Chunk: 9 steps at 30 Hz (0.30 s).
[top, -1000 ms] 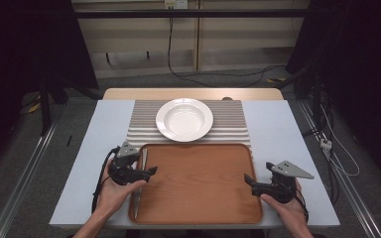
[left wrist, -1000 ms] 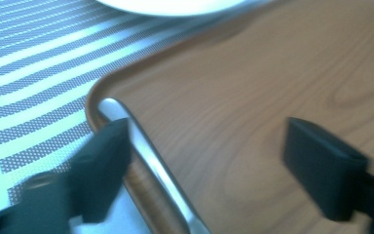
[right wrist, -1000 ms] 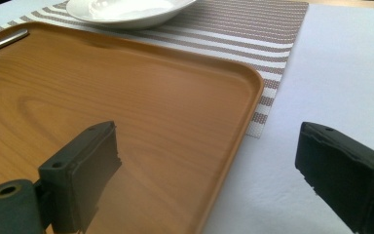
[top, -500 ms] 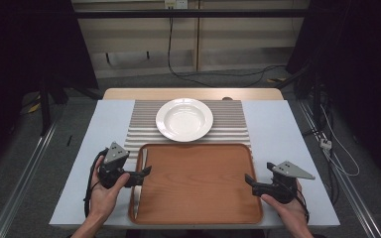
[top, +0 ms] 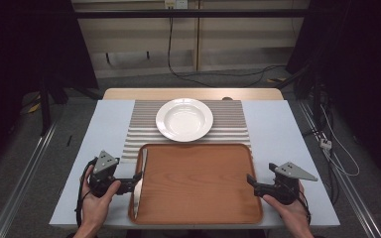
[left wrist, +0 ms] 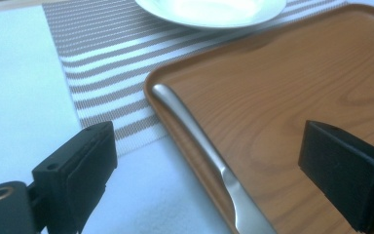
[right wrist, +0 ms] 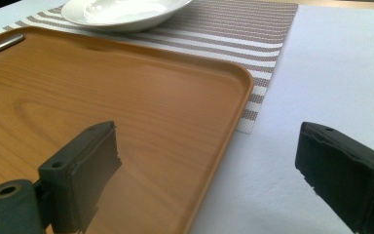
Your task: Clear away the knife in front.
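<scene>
My left gripper hangs wide open and empty just left of the wooden tray, where a table knife lies along the left rim. My right gripper, also open and empty, straddles the tray's right edge. The white bowl sits empty on the striped mat.

Knife lies along tray's left rim, btwn wide-open jaws; striped mat & plate beyond tray.
</scene>
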Motion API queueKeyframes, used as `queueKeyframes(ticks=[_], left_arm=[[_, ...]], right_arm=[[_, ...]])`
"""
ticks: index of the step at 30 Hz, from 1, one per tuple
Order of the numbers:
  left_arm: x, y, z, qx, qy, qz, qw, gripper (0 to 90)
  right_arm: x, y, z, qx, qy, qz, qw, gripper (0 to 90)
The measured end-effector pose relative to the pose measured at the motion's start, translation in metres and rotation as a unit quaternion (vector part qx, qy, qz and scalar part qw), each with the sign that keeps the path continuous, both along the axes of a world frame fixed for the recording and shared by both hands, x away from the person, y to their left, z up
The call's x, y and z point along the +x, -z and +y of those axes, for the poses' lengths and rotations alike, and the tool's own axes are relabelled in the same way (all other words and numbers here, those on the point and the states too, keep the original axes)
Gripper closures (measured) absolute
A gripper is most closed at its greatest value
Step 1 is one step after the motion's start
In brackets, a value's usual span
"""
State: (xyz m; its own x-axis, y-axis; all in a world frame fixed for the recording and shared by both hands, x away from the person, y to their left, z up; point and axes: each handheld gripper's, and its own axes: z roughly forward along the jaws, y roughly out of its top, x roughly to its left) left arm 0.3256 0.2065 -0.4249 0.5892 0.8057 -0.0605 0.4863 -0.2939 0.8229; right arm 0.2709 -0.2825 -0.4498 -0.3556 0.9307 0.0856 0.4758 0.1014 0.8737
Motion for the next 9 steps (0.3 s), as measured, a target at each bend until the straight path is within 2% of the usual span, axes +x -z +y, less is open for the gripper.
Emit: queueKeyframes(ticks=[2,9], left_arm=[[-0.0017,0.0015,0.0018,0.006,0.012,0.001,0.9999,6.7],[-0.0046,0.0040,0.0007,0.002,-0.002,0.004,1.0000,6.7]], right_arm=[[-0.0004,-0.0004,0.0000,-0.001,0.001,-0.001,1.0000,8.3],[0.0006,0.0001,0.0000,-0.002,0.002,0.000,1.0000,8.2]])
